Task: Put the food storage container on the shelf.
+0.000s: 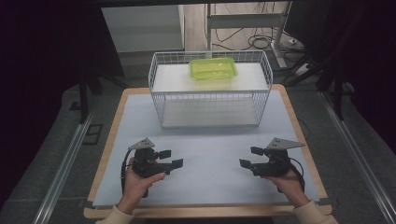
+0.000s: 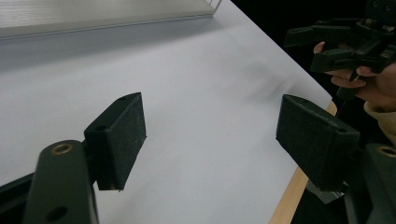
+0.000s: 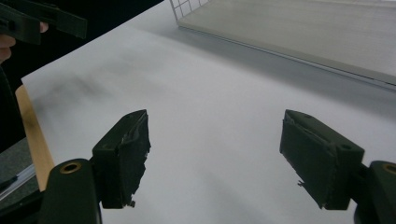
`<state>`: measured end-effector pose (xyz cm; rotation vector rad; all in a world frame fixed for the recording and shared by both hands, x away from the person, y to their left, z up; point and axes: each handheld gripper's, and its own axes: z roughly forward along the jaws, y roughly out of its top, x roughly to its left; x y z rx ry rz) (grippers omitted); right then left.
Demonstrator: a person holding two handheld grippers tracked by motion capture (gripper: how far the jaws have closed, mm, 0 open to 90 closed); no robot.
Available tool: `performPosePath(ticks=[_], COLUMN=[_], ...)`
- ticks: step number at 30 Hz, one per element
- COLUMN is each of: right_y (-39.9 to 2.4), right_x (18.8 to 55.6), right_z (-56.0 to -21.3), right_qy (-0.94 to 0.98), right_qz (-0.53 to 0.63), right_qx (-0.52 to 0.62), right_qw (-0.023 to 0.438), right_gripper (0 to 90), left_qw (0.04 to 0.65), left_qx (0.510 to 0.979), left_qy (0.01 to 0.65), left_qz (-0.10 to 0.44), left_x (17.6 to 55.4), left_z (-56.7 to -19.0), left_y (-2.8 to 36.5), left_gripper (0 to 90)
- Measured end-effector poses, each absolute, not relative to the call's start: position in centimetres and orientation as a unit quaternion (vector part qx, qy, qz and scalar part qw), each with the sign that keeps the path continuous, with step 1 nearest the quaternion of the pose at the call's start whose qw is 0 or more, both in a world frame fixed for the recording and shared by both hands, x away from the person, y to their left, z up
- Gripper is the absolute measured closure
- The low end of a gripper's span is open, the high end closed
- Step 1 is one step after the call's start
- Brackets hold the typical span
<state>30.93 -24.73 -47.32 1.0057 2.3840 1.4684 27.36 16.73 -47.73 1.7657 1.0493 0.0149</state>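
A yellow-green lidded plastic box [image 1: 213,68] rests on the upper shelf of a white wire rack [image 1: 159,100] at the far side of the table. Low over the white table sheet [image 1: 210,144], at the near left, a hand holds my left gripper [image 1: 170,158] with its jaws pointing right. Its jaws are open and bare [image 2: 210,140]. Opposite it, at the near right, my right gripper [image 1: 248,157] points left, open with nothing between its pads [image 3: 215,154]. The two grippers face each other, well short of the rack.
The rack's lower shelf [image 1: 210,113] is bare. The sheet lies on a wooden table with its edge [image 1: 108,140] showing around it. Grey floor, metal rails [image 1: 65,163] and cables [image 1: 261,39] surround the table.
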Motion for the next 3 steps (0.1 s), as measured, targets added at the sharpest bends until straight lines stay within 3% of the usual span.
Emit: performPosePath(ticks=[3], right_y=[-24.84], right_x=[30.82], right_z=[-47.36], right_qy=[0.796], right_qz=[0.494], right_qx=[0.338], right_qw=[0.085], right_gripper=[24.0], left_qw=[0.516], left_qx=[0.735], left_qy=[0.439], left_qz=[0.004], left_x=[27.34], left_z=[-47.94], left_y=[16.79], left_gripper=[23.6])
